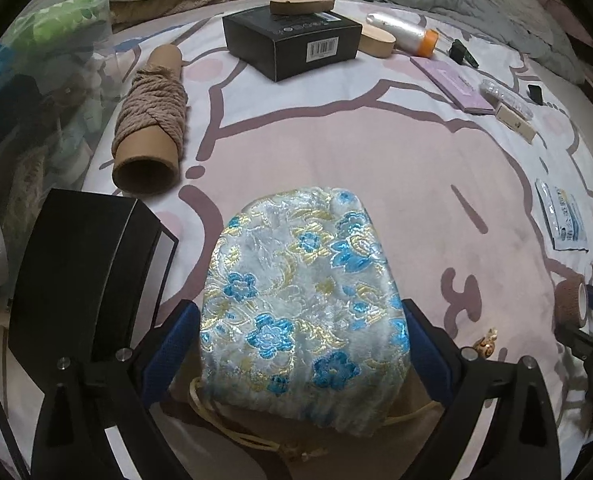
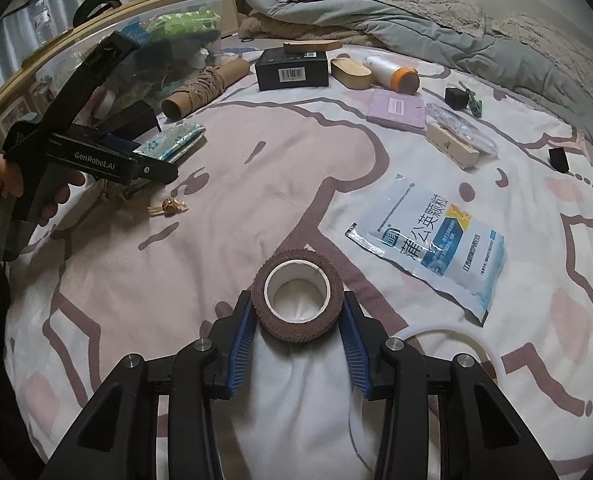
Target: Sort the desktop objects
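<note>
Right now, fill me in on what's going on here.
A person is sorting odds and ends spread over a bed cover, a hand-held gripper in each hand. The left hand-held gripper is closed on a blue flowered pouch. The right hand-held gripper is clamped on a brown roll of tape. A black box, a spool of cord and a medicine sachet lie unsorted.

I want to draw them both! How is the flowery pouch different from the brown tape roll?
The flowery pouch is flat, soft fabric, pale with blue and gold flowers; the brown tape roll is a plain ring with a white core and a hole. The pouch has a yellow drawstring; the roll has none. The pouch sits in the left gripper, the roll in the right gripper. Both are gripped from two sides by blue pads, over the same bedspread.
</note>
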